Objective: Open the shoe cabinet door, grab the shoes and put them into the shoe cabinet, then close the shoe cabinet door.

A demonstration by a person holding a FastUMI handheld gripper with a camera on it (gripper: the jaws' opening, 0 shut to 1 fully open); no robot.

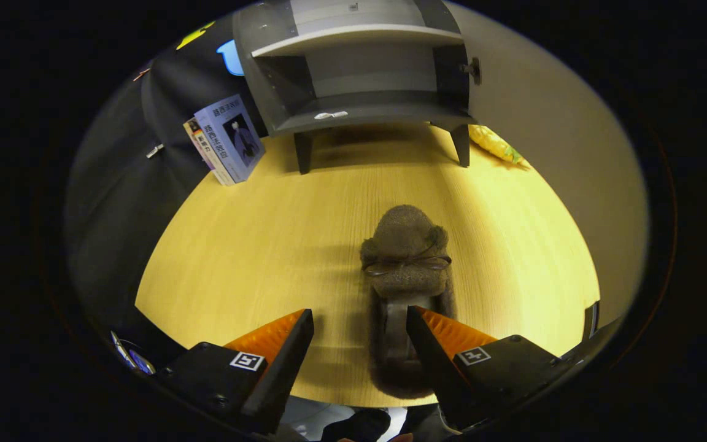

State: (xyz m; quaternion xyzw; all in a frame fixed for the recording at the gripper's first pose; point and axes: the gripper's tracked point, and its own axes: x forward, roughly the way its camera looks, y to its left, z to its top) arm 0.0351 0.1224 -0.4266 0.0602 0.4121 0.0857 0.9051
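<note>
One fuzzy brown slipper (405,258) lies on the wooden counter (255,245), its toe pointing away toward the shoe cabinet (359,67) and its heel end reaching back between the two fingers of the gripper (359,328). The jaws stand wide open: the right finger sits over the slipper's right edge near the heel, while the left finger is off to the side, apart from the slipper with bare wood between them, so nothing is clamped. A thin bow runs across the top of the slipper, just ahead of the fingertips. Well beyond it, at the far end of the counter, the grey cabinet stands on short legs with its doors swung open, showing a lower compartment and a pale shelf (356,37) above it; a small white scrap (331,115) lies on the cabinet's bottom board. A few books (226,140) lean beside the cabinet's left side, against the dark cloth wall. To the right of the cabinet's right leg a yellow object (496,145) lies on the counter by the plain wall; I cannot tell what it is.
</note>
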